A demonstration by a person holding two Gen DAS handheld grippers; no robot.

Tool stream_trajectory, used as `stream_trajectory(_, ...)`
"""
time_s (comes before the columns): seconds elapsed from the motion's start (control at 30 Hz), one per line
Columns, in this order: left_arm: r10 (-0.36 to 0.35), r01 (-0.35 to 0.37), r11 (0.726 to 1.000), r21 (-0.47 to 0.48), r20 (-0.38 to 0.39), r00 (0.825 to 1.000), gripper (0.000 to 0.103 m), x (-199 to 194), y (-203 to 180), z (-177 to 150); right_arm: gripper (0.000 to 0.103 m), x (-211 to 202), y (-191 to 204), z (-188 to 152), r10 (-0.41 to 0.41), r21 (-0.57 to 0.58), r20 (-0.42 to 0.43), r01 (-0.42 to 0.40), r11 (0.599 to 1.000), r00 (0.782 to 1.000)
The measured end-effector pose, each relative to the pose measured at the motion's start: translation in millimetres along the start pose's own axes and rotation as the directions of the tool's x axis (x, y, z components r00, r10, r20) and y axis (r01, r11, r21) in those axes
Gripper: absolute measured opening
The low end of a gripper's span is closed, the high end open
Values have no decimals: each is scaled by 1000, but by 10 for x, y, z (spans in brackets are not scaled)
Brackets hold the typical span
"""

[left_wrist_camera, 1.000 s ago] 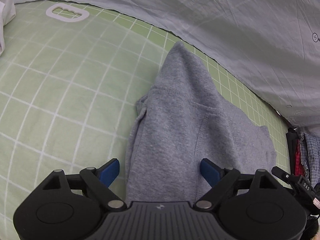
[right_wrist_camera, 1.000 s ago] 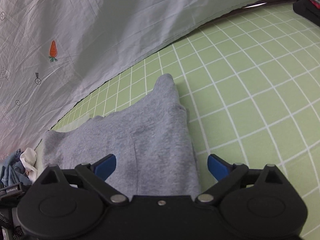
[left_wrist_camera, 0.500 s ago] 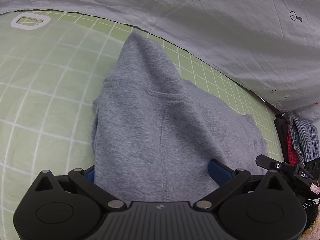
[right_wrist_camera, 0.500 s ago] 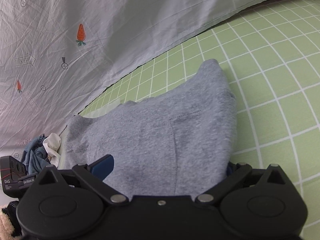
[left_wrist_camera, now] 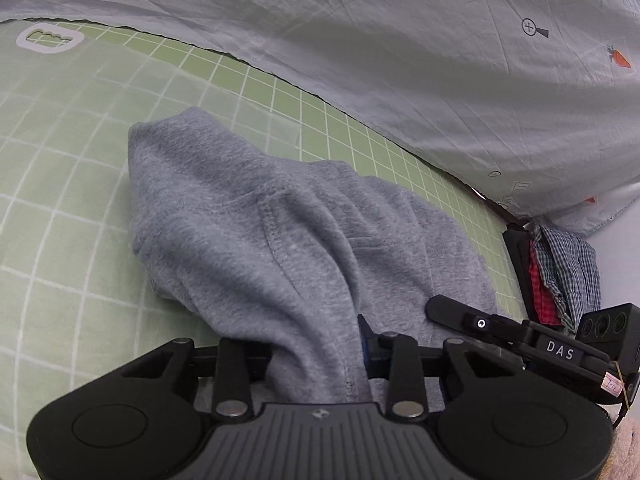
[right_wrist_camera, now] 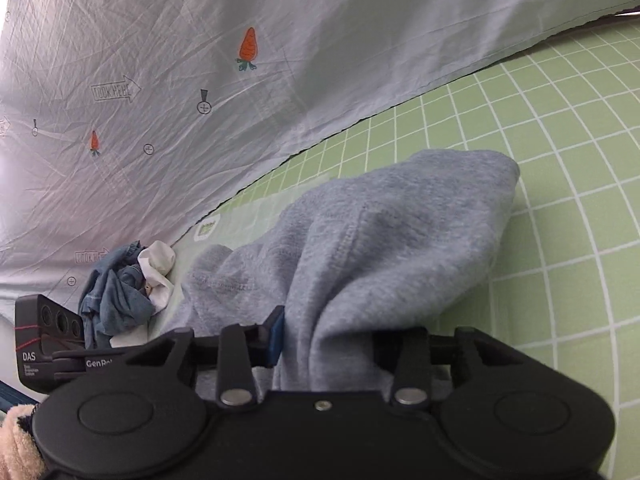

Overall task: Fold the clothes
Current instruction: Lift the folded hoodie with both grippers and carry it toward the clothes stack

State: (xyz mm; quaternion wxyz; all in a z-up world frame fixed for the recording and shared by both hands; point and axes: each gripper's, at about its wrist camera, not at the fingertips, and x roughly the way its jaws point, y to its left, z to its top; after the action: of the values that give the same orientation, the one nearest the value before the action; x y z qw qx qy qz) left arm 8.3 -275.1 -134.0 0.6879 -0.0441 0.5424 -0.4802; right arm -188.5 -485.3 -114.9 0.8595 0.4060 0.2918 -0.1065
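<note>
A grey sweatshirt garment (left_wrist_camera: 256, 216) lies bunched on the green checked mat (left_wrist_camera: 60, 168). My left gripper (left_wrist_camera: 316, 354) has its jaws closing on a gathered fold of the near edge, and the cloth fills the gap between the blue pads. The same grey garment (right_wrist_camera: 400, 232) shows in the right wrist view. There my right gripper (right_wrist_camera: 326, 338) is closing on another gathered fold of it, and the cloth rises in a ridge from its jaws. In the left wrist view the right gripper's body (left_wrist_camera: 560, 344) sits at the right edge.
A pale sheet with carrot prints (left_wrist_camera: 400, 60) hangs along the mat's far side. Checked and red clothes (left_wrist_camera: 560, 272) hang at the right in the left wrist view. A heap of blue and white clothes (right_wrist_camera: 124, 292) lies at the mat's left end in the right wrist view.
Both grippers went from wide open over the flat grey garment to closed in on its near edge. The cloth is now bunched and lifted into folds, and both views have shifted.
</note>
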Motion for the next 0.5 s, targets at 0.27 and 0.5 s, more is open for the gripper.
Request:
stream_trajectory(0.27,-98,103,991,82,-67,993,29,-276,-351,-557,28,-709,123,-714,-40,54,79,36,998,996)
stream_trajectory(0.5,-220,236,963,133,-121,968,28,-271,-691,-818,27,-1370,97,-1101,-142,167,205,108,980,969)
